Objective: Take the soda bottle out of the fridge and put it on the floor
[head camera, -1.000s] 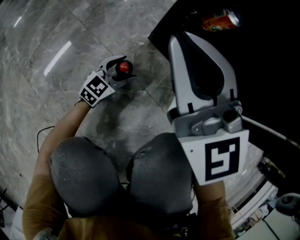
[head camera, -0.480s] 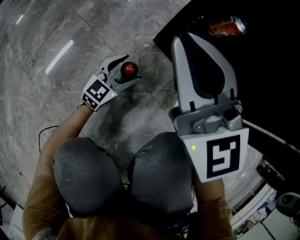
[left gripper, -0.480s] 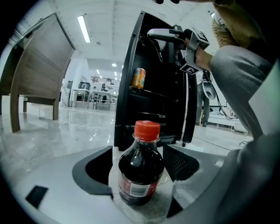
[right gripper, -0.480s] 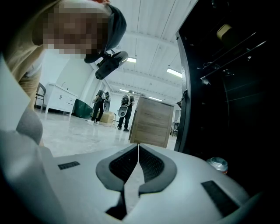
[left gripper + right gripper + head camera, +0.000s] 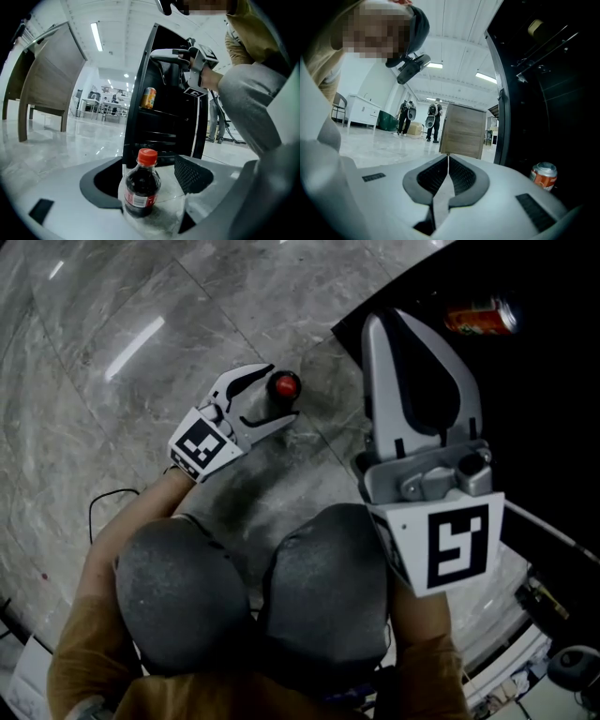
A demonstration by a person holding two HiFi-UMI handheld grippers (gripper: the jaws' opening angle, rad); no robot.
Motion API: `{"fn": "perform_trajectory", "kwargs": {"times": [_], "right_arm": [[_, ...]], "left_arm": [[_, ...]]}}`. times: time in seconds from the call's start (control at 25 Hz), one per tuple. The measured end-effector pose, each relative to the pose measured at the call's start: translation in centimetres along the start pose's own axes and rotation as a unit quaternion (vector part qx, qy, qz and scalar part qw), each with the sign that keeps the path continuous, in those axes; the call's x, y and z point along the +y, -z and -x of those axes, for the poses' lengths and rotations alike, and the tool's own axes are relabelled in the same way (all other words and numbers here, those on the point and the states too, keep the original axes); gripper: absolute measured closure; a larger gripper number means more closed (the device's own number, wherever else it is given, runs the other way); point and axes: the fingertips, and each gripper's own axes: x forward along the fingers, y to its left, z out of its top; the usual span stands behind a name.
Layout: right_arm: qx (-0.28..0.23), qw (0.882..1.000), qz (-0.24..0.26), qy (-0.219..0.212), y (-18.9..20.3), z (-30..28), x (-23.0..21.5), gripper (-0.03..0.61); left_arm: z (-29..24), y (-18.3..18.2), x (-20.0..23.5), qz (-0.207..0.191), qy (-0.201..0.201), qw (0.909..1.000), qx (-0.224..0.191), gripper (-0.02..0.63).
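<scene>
One small soda bottle (image 5: 142, 185), dark with a red cap and a red label, is standing upright on the grey marble floor (image 5: 112, 343), just in front of the black fridge (image 5: 534, 427). The left gripper (image 5: 282, 393) is hovering around it. Its fingers (image 5: 101, 185) have just been opening and are now spread wide, released, with the bottle between them. A clear gap is showing toward the right-hand pad, while the bottle is sitting closer to the other one. From the head view only the red cap is showing, between the two white fingertips.

The right gripper (image 5: 448, 161) is pointing level beside the open fridge, well apart from the bottle. Its fingers are clenched together, the ribbed pads meeting along a thin line with nothing between them.

An orange can (image 5: 148, 98) is standing on a shelf inside the fridge. The person's knees (image 5: 178, 596), in grey trousers, are filling the lower part of the head view, between the two grippers. Far off across the room, a wooden cabinet (image 5: 461, 131) is standing on the floor, and two people (image 5: 433, 119) are standing beside it.
</scene>
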Motion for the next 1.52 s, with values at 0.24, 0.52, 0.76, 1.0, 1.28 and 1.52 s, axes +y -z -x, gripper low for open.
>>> {"fn": "perform_trajectory", "kwargs": {"times": [0.24, 0.52, 0.76, 1.0, 1.28, 1.52], "right_arm": [[-0.003, 1.0, -0.008, -0.008, 0.2, -1.6, 1.1, 0.575], [0.007, 1.0, -0.011, -0.009, 1.1, -1.8, 0.9, 0.575], [0.012, 1.0, -0.009, -0.008, 1.6, -1.3, 0.1, 0.575], [0.015, 1.0, -0.016, 0.007, 1.8, -2.1, -0.3, 0.575], [0.037, 0.999, -0.036, 0.001, 0.8, -2.2, 0.3, 0.575], [0.075, 0.994, -0.07, -0.031, -0.8, -1.2, 2.8, 0.575]], "left_arm": [[1.9, -1.9, 1.1, -0.016, -0.016, 0.9996, -0.014, 0.273], [2.0, -3.2, 1.4, -0.026, -0.012, 0.9996, -0.01, 0.297], [1.7, -5.4, 2.1, -0.03, -0.01, 0.9991, -0.029, 0.331], [1.4, -6.9, 3.8, -0.03, -0.03, 0.998, -0.047, 0.399], [1.9, -7.0, 3.6, -0.017, -0.025, 0.9992, -0.027, 0.487], [4.7, -10.7, 5.2, -0.012, -0.08, 0.9965, -0.02, 0.604]]}}
